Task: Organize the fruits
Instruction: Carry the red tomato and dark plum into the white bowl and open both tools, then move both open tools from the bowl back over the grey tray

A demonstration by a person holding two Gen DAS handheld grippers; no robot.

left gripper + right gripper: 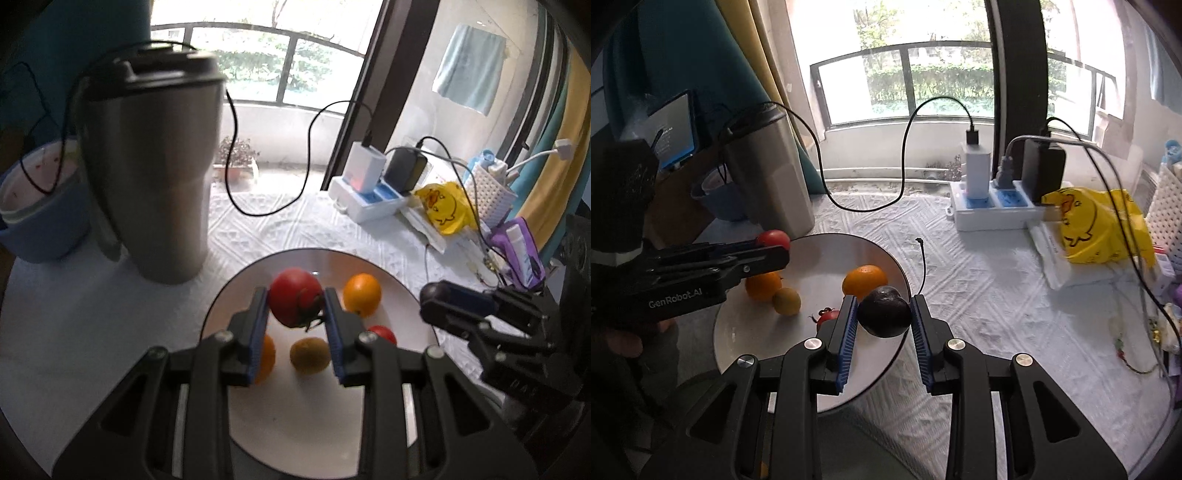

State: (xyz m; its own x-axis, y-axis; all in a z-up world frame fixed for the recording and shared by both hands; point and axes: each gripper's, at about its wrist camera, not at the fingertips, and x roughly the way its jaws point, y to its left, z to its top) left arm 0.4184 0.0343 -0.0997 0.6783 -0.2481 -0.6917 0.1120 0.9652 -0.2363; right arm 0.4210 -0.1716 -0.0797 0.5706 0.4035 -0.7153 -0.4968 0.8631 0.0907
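My left gripper (295,306) is shut on a large red tomato (293,301) and holds it above the white plate (295,424). On the plate lie an orange (362,293), a second orange (266,356) partly behind my left finger, a kiwi (309,355) and a small red tomato (384,334). My right gripper (884,314) is shut on a dark avocado (884,313) over the plate's right edge (849,387). The right wrist view also shows the left gripper (701,271) with the tomato (774,238), both oranges (864,278) (762,284) and the kiwi (786,301).
A steel tumbler (155,177) and a blue bowl (40,221) stand at the left. A power strip with chargers (997,206), black cables (905,177), a yellow duck bag (1100,225) and a white basket (491,199) sit at the right on the white cloth.
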